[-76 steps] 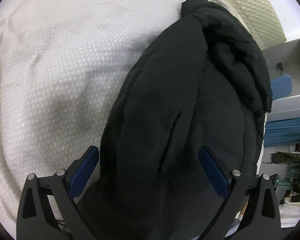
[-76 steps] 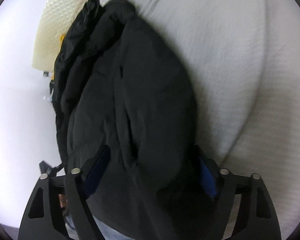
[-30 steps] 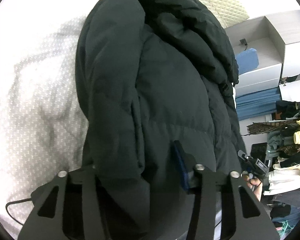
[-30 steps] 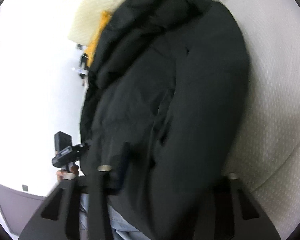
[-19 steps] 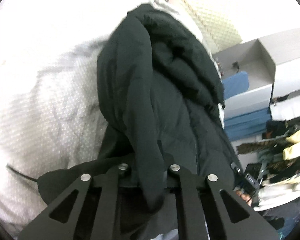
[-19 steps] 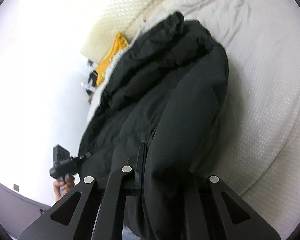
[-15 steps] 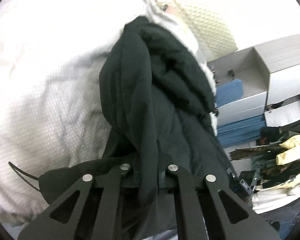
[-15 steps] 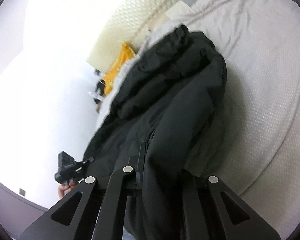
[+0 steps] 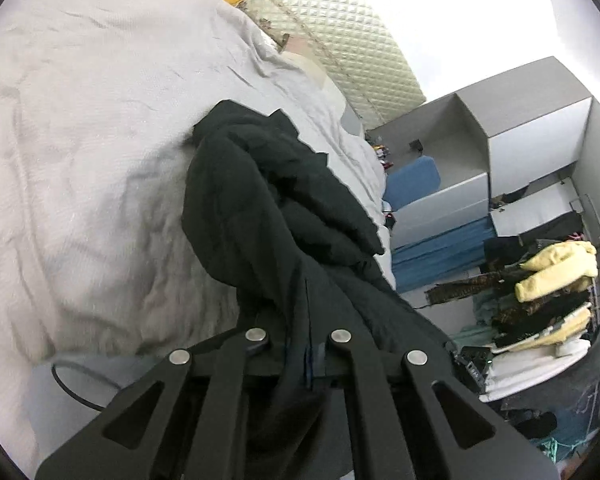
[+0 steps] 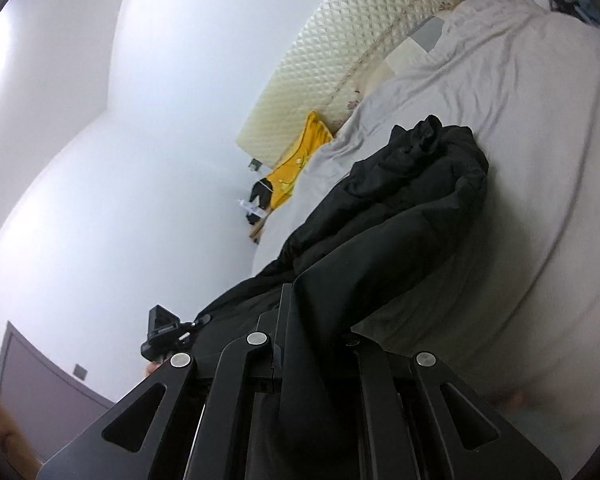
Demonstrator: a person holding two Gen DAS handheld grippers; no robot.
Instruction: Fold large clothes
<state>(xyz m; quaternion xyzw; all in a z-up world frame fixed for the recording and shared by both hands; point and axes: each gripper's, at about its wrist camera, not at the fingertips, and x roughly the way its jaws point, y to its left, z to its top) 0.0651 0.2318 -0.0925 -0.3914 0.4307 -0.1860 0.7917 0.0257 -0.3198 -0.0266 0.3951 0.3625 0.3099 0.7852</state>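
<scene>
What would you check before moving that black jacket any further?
1. Left gripper clamped on the black jacket: ok.
2. Right gripper clamped on the jacket too: ok.
3. Far end of the jacket resting on the bed cover: ok.
4. Bed cover bare beyond the jacket for laying it down: ok.
5. Yellow cloth by the headboard apart from the jacket: ok.
6. Jacket lying smooth, without bunching: not ok.

Both wrist views close, angled down, sharing black jacket (image 9: 260, 208), bed (image 10: 520, 120)
</scene>
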